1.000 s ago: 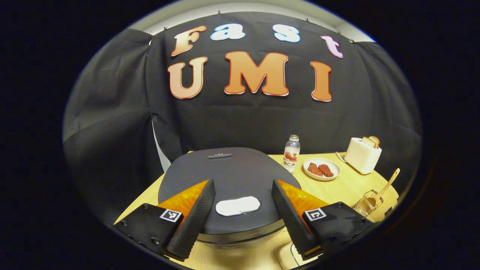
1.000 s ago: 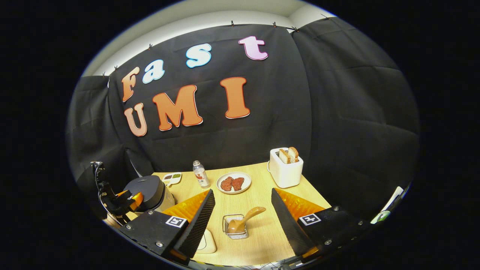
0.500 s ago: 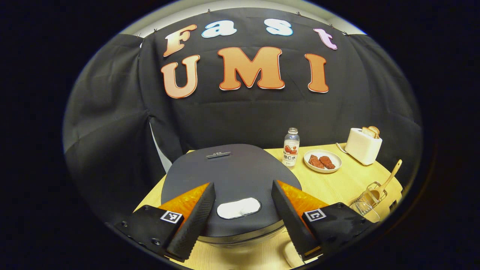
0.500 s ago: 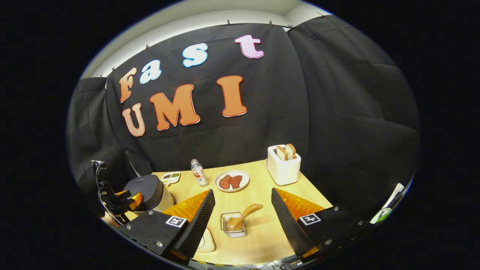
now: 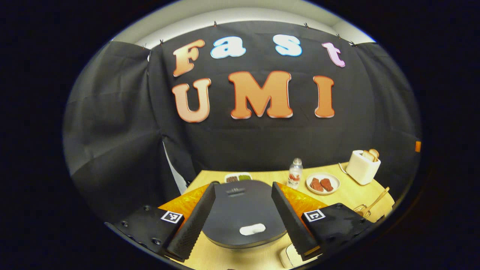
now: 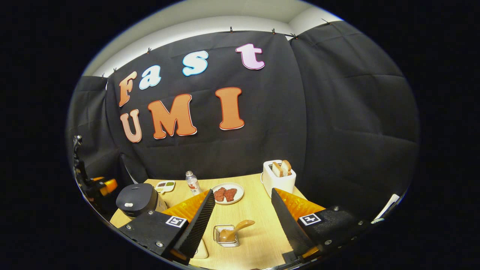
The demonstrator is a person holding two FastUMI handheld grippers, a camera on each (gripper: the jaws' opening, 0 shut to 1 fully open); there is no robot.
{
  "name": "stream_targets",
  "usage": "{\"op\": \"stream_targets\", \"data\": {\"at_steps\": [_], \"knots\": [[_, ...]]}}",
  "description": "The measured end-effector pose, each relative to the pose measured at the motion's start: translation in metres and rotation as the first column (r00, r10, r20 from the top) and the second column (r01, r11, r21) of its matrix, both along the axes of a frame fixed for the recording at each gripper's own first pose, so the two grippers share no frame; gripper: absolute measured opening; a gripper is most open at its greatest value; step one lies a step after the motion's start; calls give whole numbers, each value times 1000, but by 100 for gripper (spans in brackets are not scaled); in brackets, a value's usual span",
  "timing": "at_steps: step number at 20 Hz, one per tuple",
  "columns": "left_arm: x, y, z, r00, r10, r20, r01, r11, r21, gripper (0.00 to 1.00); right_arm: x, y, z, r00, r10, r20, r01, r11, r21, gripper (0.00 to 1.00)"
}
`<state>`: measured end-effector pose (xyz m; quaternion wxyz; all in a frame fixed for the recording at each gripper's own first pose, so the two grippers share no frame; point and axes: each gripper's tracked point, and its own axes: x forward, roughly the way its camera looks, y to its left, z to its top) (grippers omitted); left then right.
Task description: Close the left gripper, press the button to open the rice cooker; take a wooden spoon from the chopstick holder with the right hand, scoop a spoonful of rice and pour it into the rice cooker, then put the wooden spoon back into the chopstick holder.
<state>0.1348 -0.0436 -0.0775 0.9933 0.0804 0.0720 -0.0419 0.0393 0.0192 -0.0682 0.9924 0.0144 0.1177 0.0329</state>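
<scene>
The dark rice cooker (image 5: pixel 240 206) stands on the wooden table with its lid down and a white button (image 5: pixel 252 229) at the lid's front. My left gripper (image 5: pixel 243 185) hovers open above and behind it, apart from the lid. From the right gripper view the cooker (image 6: pixel 137 198) sits at the far left, with the left gripper (image 6: pixel 101 185) above it. A wooden spoon (image 6: pixel 233 230) leans in the wire chopstick holder (image 6: pixel 225 240), just ahead of my open right gripper (image 6: pixel 242 192). The holder (image 5: pixel 360 210) appears at the right in the left gripper view.
A water bottle (image 6: pixel 192 182), a plate of meat (image 6: pixel 240 195), a white toaster (image 6: pixel 278 180) with bread and a small sauce dish (image 6: pixel 165 185) stand along the back. A pale rounded dish (image 6: pixel 200 249) lies by the front edge.
Both grippers have drawn back and up. The cooker now looks smaller and farther from the left gripper. Its lid stays down and both grippers stay open.
</scene>
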Motion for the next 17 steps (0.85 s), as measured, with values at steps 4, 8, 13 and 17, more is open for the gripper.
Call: {"op": "stream_targets", "data": {"at_steps": [4, 8, 13, 17], "knots": [[-27, -4, 94, 997, -19, 80, 23, 999, -48, 100, 8, -2, 22, 999, 0, 44, 0, 1000, -18, 94], [-58, 2, 161, 989, -50, 141, 61, 995, -76, 100, 13, -3, 53, 994, 8, 107, -1, 998, -65, 94], [-94, 27, 211, 973, -6, 230, 20, 998, -62, 100, 7, -3, 99, 982, 16, 186, 4, 995, -104, 93], [-110, 31, 223, 963, 7, 269, 18, 996, -87, 100, 0, 2, 121, 976, 31, 213, -11, 996, -91, 93]]}}
